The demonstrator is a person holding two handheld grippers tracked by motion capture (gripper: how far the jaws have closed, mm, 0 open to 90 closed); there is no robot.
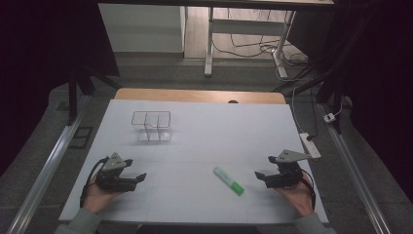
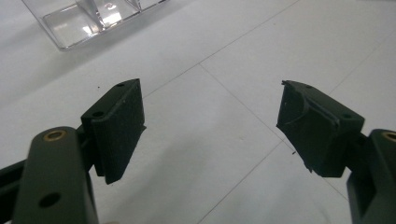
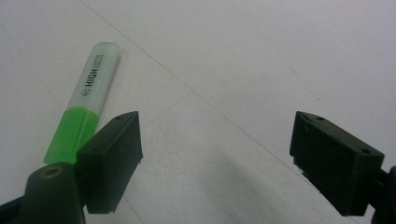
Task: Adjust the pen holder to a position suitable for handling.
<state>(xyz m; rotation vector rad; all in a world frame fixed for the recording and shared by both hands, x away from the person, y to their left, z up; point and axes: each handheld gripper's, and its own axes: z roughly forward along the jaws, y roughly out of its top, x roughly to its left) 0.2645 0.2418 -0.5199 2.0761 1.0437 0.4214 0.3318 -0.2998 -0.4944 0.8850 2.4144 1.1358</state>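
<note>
The highlighter (image 1: pixel 229 181) lies flat on the worktop (image 1: pixel 204 131), close to the near edge and right of centre. Its long axis runs diagonally: the pale cap end points toward the far left corner, the green body end toward the near right corner.

The right tool (image 1: pixel 265 176) sits just beside the green end, nearer the right edge, with its jaws facing the pen. The left tool (image 1: pixel 136 170) rests well apart, toward the near left corner. The right hand (image 1: pixel 296 195) is therefore the nearer one and the likely choice for the pick.

In the right gripper view the highlighter (image 3: pixel 88 102) lies off to the left of the jaws, not between them; a shift toward it and a turn to set the jaws across the barrel would be needed.

Both tools stand wide open and hold nothing.

A clear divided organiser (image 1: pixel 152 126) stands toward the far left corner, a probable destination.

The surface is white, matt and faintly lined. The surrounding room is dark; floor cables and a power strip (image 1: pixel 310 145) lie beyond the right edge.
</note>
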